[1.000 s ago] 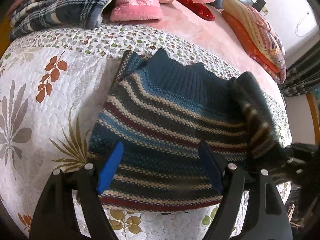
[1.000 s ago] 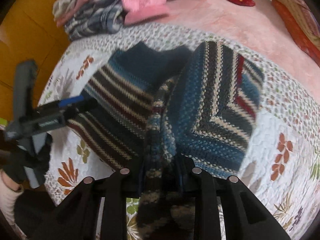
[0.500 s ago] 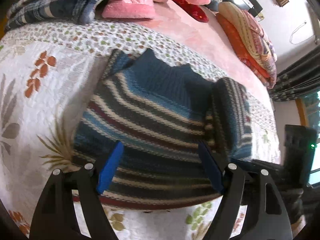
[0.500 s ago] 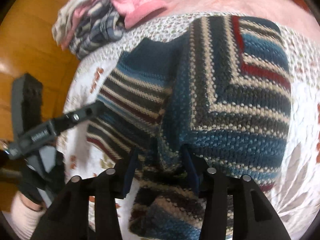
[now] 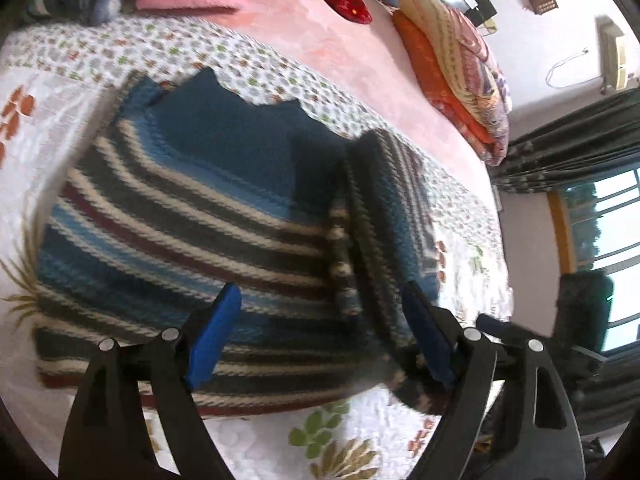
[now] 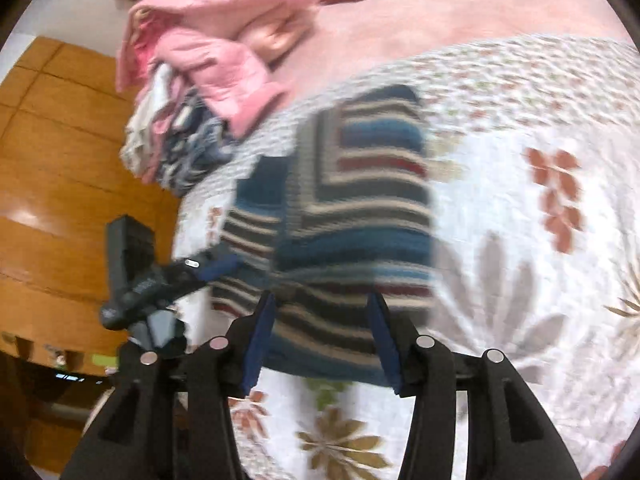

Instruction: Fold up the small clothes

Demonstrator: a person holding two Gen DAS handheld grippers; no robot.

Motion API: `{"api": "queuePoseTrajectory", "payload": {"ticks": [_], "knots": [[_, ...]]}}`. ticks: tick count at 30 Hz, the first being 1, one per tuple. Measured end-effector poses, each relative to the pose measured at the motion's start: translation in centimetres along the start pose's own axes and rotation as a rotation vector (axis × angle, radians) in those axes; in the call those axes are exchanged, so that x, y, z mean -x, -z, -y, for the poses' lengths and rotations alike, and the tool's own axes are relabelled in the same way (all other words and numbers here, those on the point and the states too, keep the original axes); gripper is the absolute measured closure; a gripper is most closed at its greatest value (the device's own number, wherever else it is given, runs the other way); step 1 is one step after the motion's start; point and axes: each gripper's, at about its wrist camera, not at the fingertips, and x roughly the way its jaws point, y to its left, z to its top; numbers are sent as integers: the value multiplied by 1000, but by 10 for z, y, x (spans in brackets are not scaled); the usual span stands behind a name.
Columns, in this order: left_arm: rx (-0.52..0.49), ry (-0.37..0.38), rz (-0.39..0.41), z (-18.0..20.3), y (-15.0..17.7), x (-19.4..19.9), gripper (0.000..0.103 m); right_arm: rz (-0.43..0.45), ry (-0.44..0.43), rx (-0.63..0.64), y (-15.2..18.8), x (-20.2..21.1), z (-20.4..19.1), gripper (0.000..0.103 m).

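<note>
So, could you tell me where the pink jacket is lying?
In the right wrist view, the pink jacket lies upper left, atop the clothes pile, beyond the striped sweater.

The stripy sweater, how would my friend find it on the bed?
Look at the white leaf-print quilt on the bed. The striped knit sweater lies flat on it, ahead of both open grippers. Unlike the heaped pink jacket and plaid clothes behind, it has blue, cream and maroon stripes.

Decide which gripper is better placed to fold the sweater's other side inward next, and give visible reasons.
Probably the left gripper. It hangs open over the striped sweater, next to its flat unfolded side. The right gripper, also open, sits over the already folded-in side.
</note>
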Motion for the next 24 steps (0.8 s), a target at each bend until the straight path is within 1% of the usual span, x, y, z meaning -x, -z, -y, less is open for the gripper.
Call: {"api": "queuePoseTrajectory", "payload": {"ticks": [2, 4, 5, 14, 17, 19, 21, 22, 23, 24], "knots": [[12, 18, -9, 2, 0, -9, 20, -6, -1, -40, 6, -3, 21, 54], [15, 27, -19, 4, -1, -19, 20, -38, 32, -67, 8, -10, 35, 54], [14, 31, -21, 6, -2, -23, 20, -38, 42, -63, 9, -10, 38, 54], [6, 112, -73, 26, -4, -69, 20, -62, 86, -73, 4, -26, 57, 54], [14, 149, -79, 31, -6, -79, 21, -76, 99, -78, 4, -29, 67, 54], [11, 160, -81, 36, -7, -84, 22, -81, 110, -76, 2, -32, 70, 54], [-11, 154, -83, 44, -7, -90, 25, -85, 117, -78, 2, -34, 73, 54], [-27, 142, -85, 49, -8, -93, 30, -86, 117, -79, 1, -34, 74, 54], [-42, 127, -86, 54, -8, -96, 32, -86, 116, -80, 1, -35, 75, 54], [-54, 106, -85, 58, -8, -100, 40, -86, 116, -79, 0, -34, 75, 54]]}}
